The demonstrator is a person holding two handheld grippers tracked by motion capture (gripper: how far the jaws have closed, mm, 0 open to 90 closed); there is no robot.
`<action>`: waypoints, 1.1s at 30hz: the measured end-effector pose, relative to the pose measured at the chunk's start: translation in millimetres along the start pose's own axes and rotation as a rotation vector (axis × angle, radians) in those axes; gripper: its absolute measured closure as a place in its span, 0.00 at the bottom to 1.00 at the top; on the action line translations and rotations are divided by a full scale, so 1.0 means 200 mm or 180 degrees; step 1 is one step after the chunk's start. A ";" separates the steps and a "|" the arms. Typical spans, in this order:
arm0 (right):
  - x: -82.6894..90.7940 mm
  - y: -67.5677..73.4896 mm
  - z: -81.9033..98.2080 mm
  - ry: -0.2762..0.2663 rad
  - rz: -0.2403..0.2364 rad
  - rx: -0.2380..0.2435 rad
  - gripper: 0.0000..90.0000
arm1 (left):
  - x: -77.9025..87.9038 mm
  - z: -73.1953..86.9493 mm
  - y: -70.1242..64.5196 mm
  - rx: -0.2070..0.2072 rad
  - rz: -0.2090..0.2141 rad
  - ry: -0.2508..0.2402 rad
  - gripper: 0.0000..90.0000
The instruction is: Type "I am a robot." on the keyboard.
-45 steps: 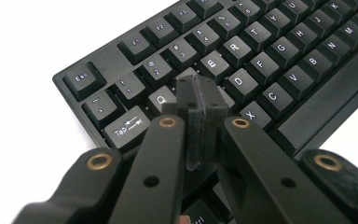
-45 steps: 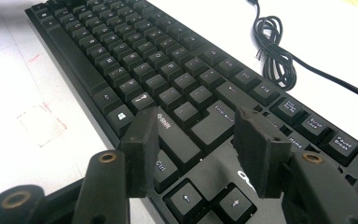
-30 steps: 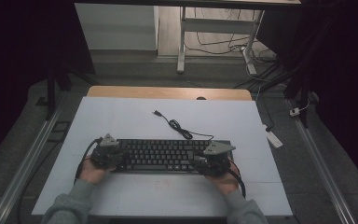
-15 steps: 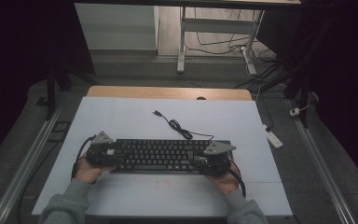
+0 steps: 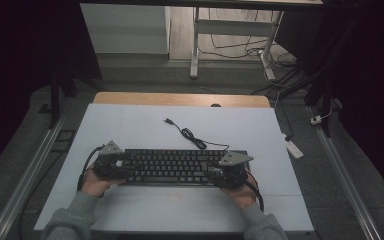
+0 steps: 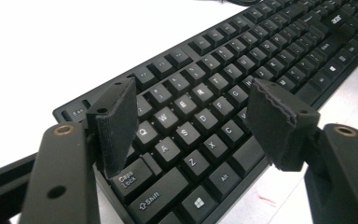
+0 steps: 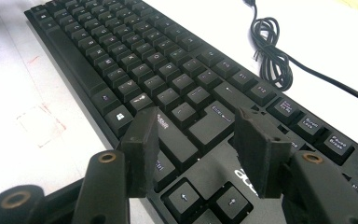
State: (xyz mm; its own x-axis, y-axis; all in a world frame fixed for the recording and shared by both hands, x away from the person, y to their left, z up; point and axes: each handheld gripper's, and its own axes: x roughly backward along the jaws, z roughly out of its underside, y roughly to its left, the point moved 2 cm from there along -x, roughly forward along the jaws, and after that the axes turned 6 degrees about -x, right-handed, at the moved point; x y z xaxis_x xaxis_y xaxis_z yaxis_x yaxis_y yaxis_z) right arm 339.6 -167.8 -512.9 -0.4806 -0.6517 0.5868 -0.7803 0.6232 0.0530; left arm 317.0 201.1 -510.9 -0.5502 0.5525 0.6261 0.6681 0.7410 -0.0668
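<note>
Grey sleeves [image 5: 72, 220]; black grippers with grey three-cornered plates [image 5: 111, 148], padded fingers [image 6: 116, 123], brass-ringed screw holes.

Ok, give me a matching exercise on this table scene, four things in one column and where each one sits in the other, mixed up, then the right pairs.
Things:
1. left gripper
2. right gripper
3. cable
4. keyboard

Places:
A. coiled on the table behind the keyboard
B. flat on the white table, between the two hands
C. jaws apart over the Caps Lock end of the keys
D. jaws apart over the arrow-key end of the keys

Pairs: 1-C, 2-D, 3-A, 4-B
</note>
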 end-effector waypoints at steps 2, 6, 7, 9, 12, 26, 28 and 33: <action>0.00 0.00 0.00 0.0000 0.0002 0.0002 0.56 | 0.00 0.00 -0.01 -0.0018 0.0025 0.0000 0.38; 0.00 0.00 0.00 0.0000 0.0004 0.0003 0.56 | 0.00 -0.02 -0.04 -0.0068 0.0089 -0.0009 0.38; 0.00 0.00 0.00 0.0001 0.0004 0.0001 0.56 | 0.00 -0.02 -0.05 -0.0076 0.0105 -0.0012 0.38; 0.00 0.00 0.00 0.0001 0.0003 0.0000 0.56 | -0.01 -0.03 -0.06 -0.0117 0.0139 -0.0015 0.37; 0.00 0.00 0.00 0.0000 0.0005 0.0001 0.56 | -0.01 -0.04 -0.09 -0.0192 0.0179 -0.0007 0.37; 0.00 0.00 0.00 0.0001 0.0007 -0.0002 0.56 | -0.04 -0.06 -0.16 -0.0366 0.0315 0.0049 0.39; 0.00 0.00 0.00 0.0002 0.0010 -0.0003 0.56 | -0.05 -0.06 -0.17 -0.0378 0.0341 0.0067 0.40; 0.00 0.00 0.00 -0.0006 0.0010 -0.0005 0.56 | -0.09 -0.05 -0.21 -0.0445 0.0409 0.0133 0.46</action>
State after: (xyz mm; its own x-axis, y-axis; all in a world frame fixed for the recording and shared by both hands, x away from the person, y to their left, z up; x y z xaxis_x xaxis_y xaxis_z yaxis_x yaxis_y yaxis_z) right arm 340.0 -168.0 -512.8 -0.4839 -0.6506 0.5853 -0.7781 0.6259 0.0524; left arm 304.2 156.0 -510.8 -0.4364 0.6207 0.6513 0.7962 0.6035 -0.0417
